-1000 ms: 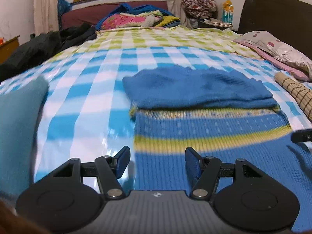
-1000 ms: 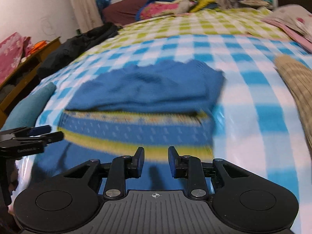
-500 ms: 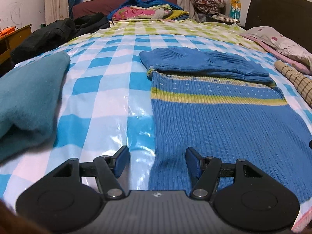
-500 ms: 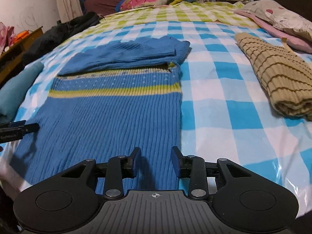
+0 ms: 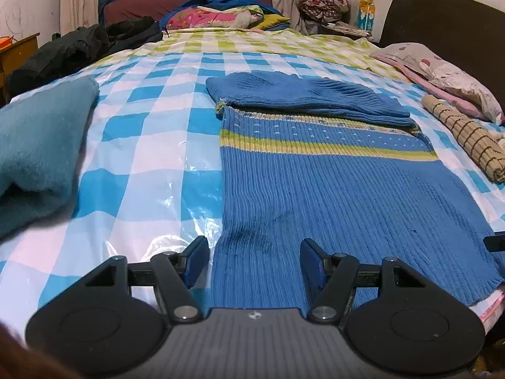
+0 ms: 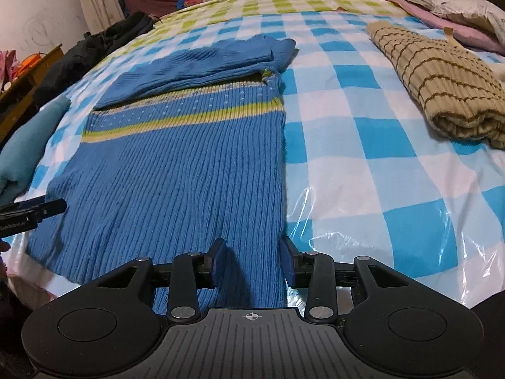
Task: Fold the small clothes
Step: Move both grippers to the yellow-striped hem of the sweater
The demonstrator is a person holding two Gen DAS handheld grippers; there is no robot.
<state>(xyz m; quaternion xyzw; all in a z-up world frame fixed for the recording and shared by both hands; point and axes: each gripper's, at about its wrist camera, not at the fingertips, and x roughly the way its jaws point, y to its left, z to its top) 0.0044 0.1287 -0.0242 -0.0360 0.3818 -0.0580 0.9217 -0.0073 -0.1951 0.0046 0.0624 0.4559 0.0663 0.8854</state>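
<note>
The blue sweater (image 5: 331, 189) lies flat on the checked sheet (image 5: 151, 145), its sleeves already folded across the far end. The left gripper (image 5: 254, 260) stands open astride the near left edge; the right gripper (image 6: 252, 262) is opening over the near right edge, knit between unpressed pads. Both should pinch the hem corners evenly before lifting forward.

The blue ribbed sweater (image 5: 331, 195) lies flat on the bed — upper part folded over its yellow-green stripe.

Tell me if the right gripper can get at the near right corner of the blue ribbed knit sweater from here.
Probably yes: the right gripper, its jaws opening and empty, hovers over that edge of the blue ribbed knit sweater, with nothing lying across it.
</note>
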